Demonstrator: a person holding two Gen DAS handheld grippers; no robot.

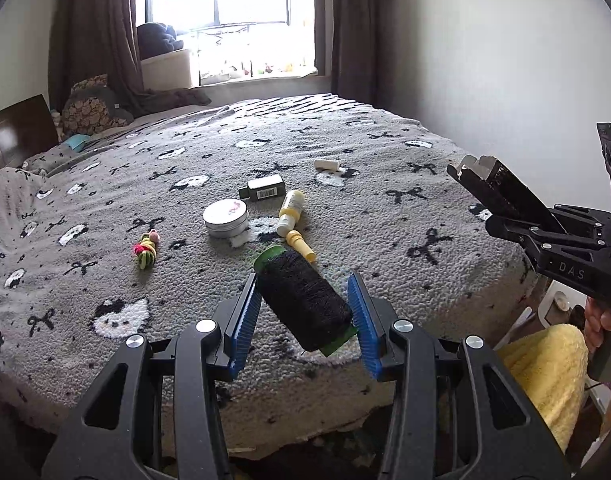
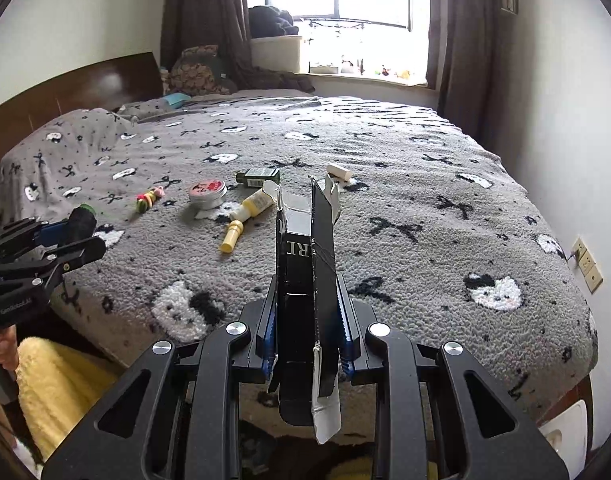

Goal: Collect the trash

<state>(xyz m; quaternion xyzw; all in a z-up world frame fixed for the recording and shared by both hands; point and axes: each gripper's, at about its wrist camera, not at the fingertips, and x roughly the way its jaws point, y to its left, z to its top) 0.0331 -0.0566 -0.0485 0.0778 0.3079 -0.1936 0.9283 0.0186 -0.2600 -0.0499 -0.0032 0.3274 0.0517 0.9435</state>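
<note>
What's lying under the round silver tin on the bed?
A white scrap pokes out beneath the round tin, lying on the grey blanket. How far it reaches underneath is covered.

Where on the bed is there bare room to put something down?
The blanket is bare on the wall side, right of the white tube, and along the near edge. The pillow end is free too. It is crowded mid-bed around the tin, green bottle and yellow bottle.
</note>
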